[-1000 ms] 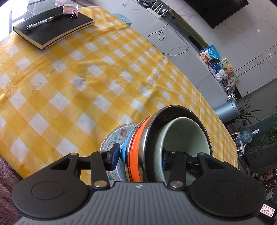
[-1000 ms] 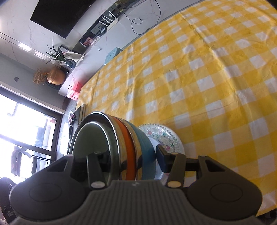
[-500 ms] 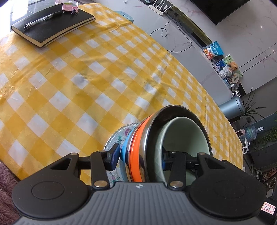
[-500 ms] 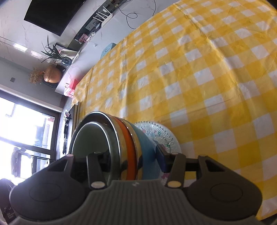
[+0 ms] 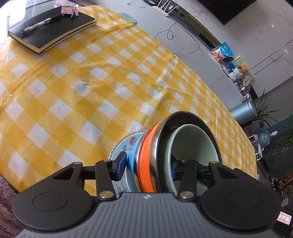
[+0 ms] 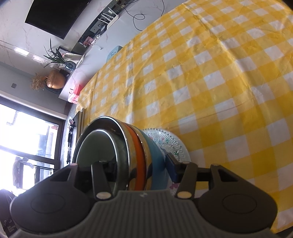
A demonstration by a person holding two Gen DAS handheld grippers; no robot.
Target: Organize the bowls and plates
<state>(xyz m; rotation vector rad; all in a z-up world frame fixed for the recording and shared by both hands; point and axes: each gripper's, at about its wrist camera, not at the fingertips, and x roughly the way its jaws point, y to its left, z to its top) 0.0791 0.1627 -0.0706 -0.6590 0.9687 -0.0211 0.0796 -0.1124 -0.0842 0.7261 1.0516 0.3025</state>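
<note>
A yellow checked tablecloth (image 5: 102, 76) is seen below marble walls (image 5: 265, 23), a wall-mounted television (image 6: 55, 16) and a bright window (image 6: 23, 135).

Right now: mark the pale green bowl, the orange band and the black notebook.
pale green bowl (image 5: 192, 144), left wrist view, on its inner wall.
orange band (image 5: 146, 157), left wrist view, on the band's outer face.
black notebook (image 5: 55, 29), left wrist view, on its cover.

Bowl stack (image 5: 183, 146) carried farther over tablecloth (image 5: 91, 82) (slightly).
</note>
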